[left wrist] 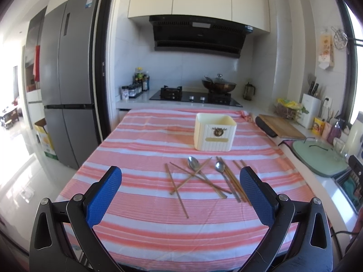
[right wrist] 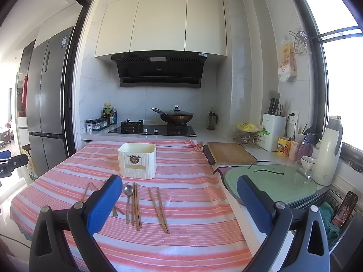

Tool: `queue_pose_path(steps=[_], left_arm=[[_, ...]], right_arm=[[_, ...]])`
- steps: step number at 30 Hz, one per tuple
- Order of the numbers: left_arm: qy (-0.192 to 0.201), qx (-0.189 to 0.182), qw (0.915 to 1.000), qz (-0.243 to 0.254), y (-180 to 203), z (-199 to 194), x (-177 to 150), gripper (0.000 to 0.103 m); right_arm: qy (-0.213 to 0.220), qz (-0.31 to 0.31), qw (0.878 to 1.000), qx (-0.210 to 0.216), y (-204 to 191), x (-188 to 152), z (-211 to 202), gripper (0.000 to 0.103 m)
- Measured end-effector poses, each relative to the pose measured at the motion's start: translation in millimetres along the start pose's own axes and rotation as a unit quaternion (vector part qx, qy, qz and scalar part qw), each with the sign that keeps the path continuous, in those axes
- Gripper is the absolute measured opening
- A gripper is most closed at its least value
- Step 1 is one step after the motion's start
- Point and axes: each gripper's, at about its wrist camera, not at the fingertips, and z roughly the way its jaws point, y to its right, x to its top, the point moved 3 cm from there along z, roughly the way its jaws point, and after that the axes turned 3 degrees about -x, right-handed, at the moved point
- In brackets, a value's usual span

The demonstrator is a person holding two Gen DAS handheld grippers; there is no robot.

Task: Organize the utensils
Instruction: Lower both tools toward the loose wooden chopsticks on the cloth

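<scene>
A cream utensil holder [left wrist: 215, 134] stands on the pink-striped tablecloth [left wrist: 140, 149]; it also shows in the right wrist view [right wrist: 137, 163]. In front of it lie two metal spoons [left wrist: 194, 164] [left wrist: 219, 167] and several wooden chopsticks [left wrist: 177, 189], some crossed. The right wrist view shows one spoon [right wrist: 128, 191], a chopstick pair beside it [right wrist: 136, 206] and another pair [right wrist: 158, 208]. My left gripper [left wrist: 180, 179] is open and empty, held above the near table side. My right gripper [right wrist: 179, 189] is open and empty, to the right of the utensils.
A wooden cutting board [right wrist: 230, 153], a green board [right wrist: 270, 185] with glasses, cups and a white thermos [right wrist: 329, 151] line the counter on the right. A stove with a wok [right wrist: 175, 115] stands behind the table. A fridge [left wrist: 68, 79] is at left.
</scene>
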Motion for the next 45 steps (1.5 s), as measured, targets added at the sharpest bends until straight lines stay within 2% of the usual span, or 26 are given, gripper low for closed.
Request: queue_pose_path(steps=[10,14,17,20,24,31,35,38,42,44,45], left_arm=[[-0.034,0.006,0.9994,0.009,4.3,24.8,-7.9,0.103],[-0.073,0.013,0.9972,-0.013,-3.3,51.3,-19.1,0.103],[-0.121,0.026,0.9907,-0.057,-24.2,81.9,-35.6,0.103],[-0.164,0.047,0.9804,-0.098,-48.6,111.2,-56.8,0.103],[-0.213,0.042,0.9648,-0.149,-62.9,148.9,-77.4,0.102],[-0.258,0.032,0.9568,-0.130,-61.4,240.4,-69.0,0.102],[-0.280,0.051,0.9526,-0.108,-65.2,293.1,-66.3,0.102],[-0.299,0.056,0.9482,-0.093,-65.7,318.4,-70.3,0.102],[-0.318,0.064,0.9438,-0.062,-67.6,332.0,-77.4,0.100],[-0.316,0.072,0.9448,-0.046,-68.7,333.2,-77.0,0.099],[-0.317,0.071,0.9448,-0.042,-69.5,333.8,-76.7,0.099]], right_arm=[[-0.014,-0.002,1.000,-0.007,1.2,-8.0,17.1,0.103],[-0.024,-0.005,1.000,-0.009,1.3,-15.4,26.7,0.103],[-0.030,-0.005,0.999,-0.016,4.9,-23.9,33.3,0.103],[-0.048,-0.005,0.999,-0.019,8.2,-34.8,45.3,0.103],[-0.079,-0.004,0.997,-0.017,10.4,-50.1,65.6,0.103],[-0.113,-0.014,0.993,-0.003,7.0,-66.1,96.1,0.103],[-0.143,0.001,0.989,0.026,14.0,-73.3,127.8,0.103],[-0.198,-0.012,0.979,0.049,16.3,-86.9,173.9,0.103],[-0.286,-0.018,0.952,0.106,7.5,-110.4,238.3,0.101],[-0.316,-0.015,0.938,0.141,-3.5,-116.9,264.6,0.087],[-0.327,-0.017,0.932,0.154,-11.3,-119.8,276.9,0.076]])
